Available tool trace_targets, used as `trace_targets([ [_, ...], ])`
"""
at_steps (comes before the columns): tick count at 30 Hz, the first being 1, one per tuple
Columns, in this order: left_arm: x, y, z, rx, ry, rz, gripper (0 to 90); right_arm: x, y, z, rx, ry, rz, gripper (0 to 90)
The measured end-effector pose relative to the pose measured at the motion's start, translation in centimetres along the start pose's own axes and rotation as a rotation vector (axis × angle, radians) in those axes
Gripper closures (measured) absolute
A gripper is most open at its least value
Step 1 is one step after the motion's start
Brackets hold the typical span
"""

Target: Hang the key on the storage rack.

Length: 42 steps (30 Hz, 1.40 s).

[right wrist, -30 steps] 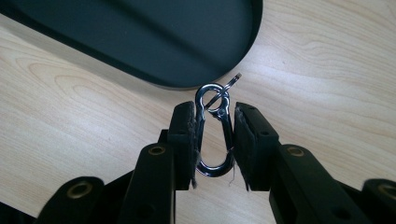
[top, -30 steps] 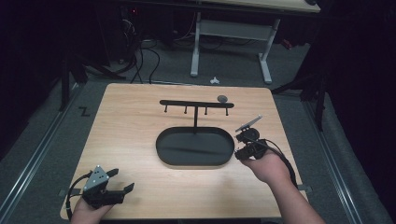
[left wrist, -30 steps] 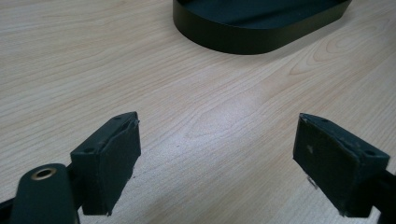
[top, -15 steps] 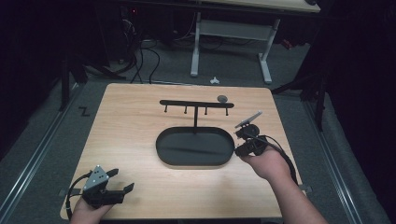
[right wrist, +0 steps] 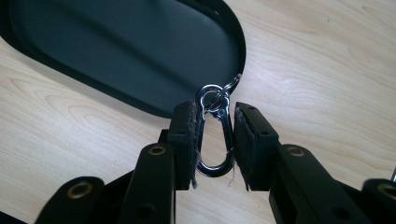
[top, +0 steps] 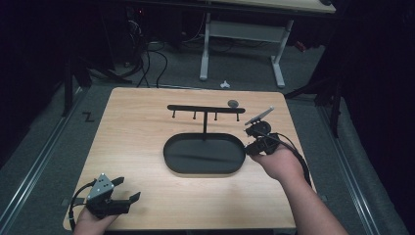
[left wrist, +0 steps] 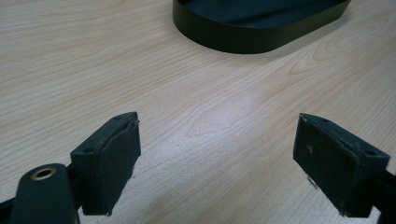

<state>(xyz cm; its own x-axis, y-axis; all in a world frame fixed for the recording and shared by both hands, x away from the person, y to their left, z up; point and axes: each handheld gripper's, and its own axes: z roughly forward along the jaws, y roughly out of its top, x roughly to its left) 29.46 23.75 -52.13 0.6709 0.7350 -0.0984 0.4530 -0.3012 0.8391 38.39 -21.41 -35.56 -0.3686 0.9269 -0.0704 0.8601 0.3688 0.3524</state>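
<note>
no brand, label or writing i can read anywhere in this one, so straight to the tray. the black oval tray [top: 204, 154] sits mid table [top: 137, 147] and looks empty from the high view; a thin post rises at its far rim and carries a black crossbar [top: 205, 108] with four little pegs hanging down. nothing on the pegs that i can see.

the right tongs [right wrist: 215, 142] are clamped narrow on a silver snap hook [right wrist: 214, 135], pads pressing both long sides, with its swivel eye and a small ring poking out past the tips. in the right gripper view the tray's rounded end is just beyond the tips, so the hook hangs right at that edge, over bare wood. from the high view the right tongs [top: 255, 142] sit at the tray's right end, crossbar a bit beyond them.

the left tongs [left wrist: 217, 168] are spread wide with nothing between them, just wood grain. in the high view the left tongs [top: 117, 198] are low at the near left corner of the table, well apart from the tray, which lies ahead of them with loads of open table between. a small dark round thing [top: 233, 103] lies on the table just past the crossbar's right end, can't tell what it is.
</note>
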Motion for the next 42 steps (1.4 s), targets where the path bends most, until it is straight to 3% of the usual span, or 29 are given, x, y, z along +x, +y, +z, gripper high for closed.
trace_targets([
  [18, 0.1, -0.1, 0.0, 0.002, -0.003, -0.002, 15.4, -0.2, 2.4, -1.3, -0.047, -0.004, 0.018, 69.7],
  [42, 0.2, -0.1, -0.1, -0.001, -0.005, -0.009, 15.4, 0.8, 5.8, -3.1, -0.083, -0.034, -0.012, 69.8],
])
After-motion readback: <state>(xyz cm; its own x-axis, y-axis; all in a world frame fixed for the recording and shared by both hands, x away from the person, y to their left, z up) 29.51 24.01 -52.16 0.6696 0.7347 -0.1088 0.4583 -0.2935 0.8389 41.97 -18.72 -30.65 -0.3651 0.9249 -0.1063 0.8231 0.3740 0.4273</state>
